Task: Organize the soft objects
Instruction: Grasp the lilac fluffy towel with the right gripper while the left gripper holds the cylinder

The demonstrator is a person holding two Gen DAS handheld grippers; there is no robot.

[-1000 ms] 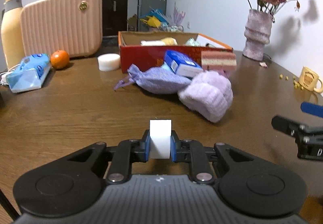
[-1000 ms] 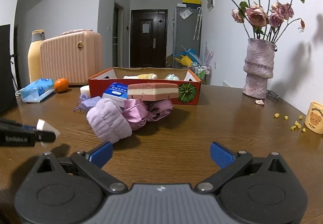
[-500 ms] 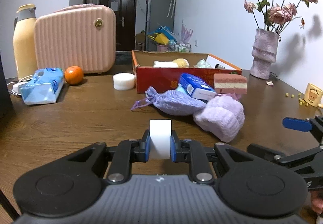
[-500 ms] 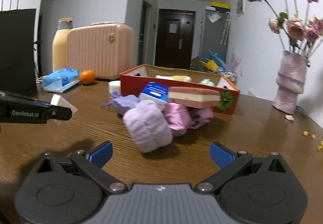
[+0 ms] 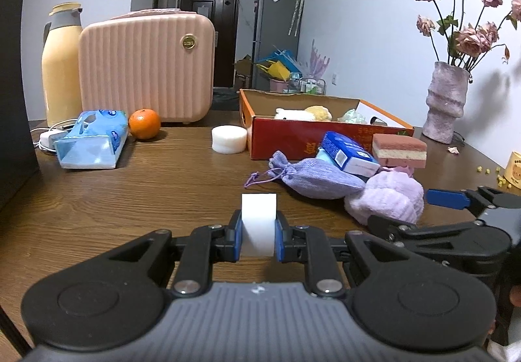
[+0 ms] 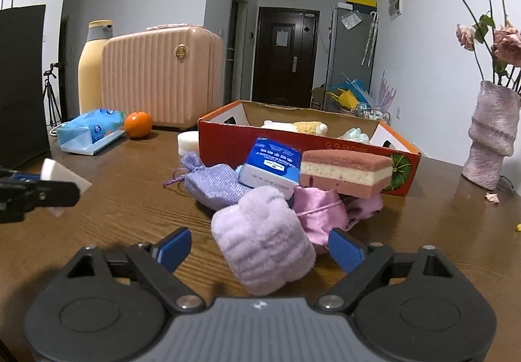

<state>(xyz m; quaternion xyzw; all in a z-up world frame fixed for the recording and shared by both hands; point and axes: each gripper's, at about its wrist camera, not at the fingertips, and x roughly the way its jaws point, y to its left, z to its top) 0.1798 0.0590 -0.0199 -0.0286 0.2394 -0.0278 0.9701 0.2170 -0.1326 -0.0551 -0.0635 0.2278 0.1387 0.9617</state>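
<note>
My left gripper is shut on a white foam block, held above the table; it also shows at the left of the right wrist view. My right gripper is open, its blue pads on either side of a fluffy lilac cloth roll. Behind the roll lies a pile: a purple drawstring pouch, a blue tissue pack, a pink layered sponge and a pink satin bag. A red cardboard box behind them holds soft toys.
A round white sponge, an orange, a blue wipes pack, a pink suitcase and a yellow thermos stand at the back left. A vase with flowers stands at the right, a yellow mug beyond.
My right gripper has moved forward to the pile, so the lilac roll now sits between its open fingers. My left gripper has risen and turned a little left, still holding the foam block.
</note>
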